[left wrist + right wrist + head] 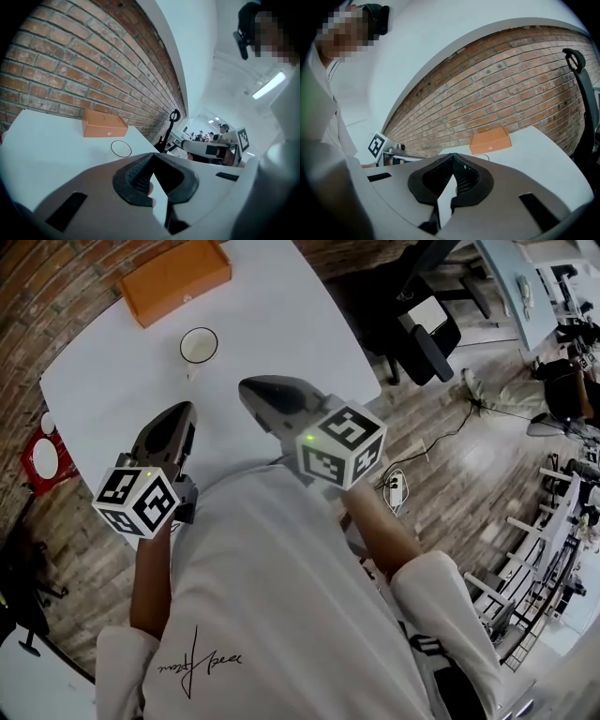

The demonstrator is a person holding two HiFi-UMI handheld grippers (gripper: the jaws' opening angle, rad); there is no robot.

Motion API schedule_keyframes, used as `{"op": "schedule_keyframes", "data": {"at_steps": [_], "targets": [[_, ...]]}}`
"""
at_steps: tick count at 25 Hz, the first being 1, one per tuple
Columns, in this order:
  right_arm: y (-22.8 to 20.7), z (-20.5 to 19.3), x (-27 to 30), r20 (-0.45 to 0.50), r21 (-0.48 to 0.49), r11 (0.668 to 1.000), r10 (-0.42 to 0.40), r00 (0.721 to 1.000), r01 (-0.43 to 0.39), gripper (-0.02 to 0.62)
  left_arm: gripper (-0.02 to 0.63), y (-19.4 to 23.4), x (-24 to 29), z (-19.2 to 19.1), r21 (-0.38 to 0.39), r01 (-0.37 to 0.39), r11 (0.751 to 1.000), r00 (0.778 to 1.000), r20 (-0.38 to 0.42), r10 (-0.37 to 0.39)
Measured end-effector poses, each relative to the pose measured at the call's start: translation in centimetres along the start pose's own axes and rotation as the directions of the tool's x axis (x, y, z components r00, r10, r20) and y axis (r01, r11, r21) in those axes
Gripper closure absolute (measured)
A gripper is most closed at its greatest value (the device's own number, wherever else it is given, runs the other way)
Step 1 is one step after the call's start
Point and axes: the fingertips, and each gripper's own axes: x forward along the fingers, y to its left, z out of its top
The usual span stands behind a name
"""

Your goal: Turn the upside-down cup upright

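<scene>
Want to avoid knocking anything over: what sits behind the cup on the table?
Behind the cup, toward the brick wall, an orange box sits on the white table, apart from the cup. Whatever lies between box and wall is covered by the box.

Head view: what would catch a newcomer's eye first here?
The two marker cubes stand out, on the left gripper and right gripper, both shut and empty above the near edge of the white table. Beyond them sit a cup and an orange box at the far edge.
</scene>
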Motion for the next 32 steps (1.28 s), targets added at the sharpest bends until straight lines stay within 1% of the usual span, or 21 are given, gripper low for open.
{"op": "schedule_keyframes", "data": {"at_steps": [3,7,14,22,32], "targets": [[0.4,0.2,-1.3,0.008,-0.002,1.0,0.002,1.0,-0.002,0.575,0.597,-1.0,-0.6,0.4,0.018,0.008,1.0,1.0,0.013,-0.008],[0.8,0.7,-2.7,0.018,-0.03,1.0,0.004,1.0,-0.003,0.575,0.597,-1.9,-1.4,1.1,0.035,0.017,0.999,0.999,0.036,-0.019],[1.8,0.7,-4.2,0.028,-0.073,0.997,0.007,1.0,-0.005,0.575,0.597,-2.5,-2.8,0.7,0.017,0.027,0.999,0.998,0.054,-0.028],[2.5,0.6,-4.8,0.03,-0.081,0.997,0.013,0.999,-0.011,0.575,0.597,-2.7,-3.3,1.2,0.018,0.043,0.999,0.997,0.064,-0.044],[2.7,0.2,-4.7,0.017,-0.083,0.996,0.018,1.0,-0.017,0.575,0.597,-2.7,-3.4,1.0,0.01,0.045,0.999,0.996,0.07,-0.045]]}}
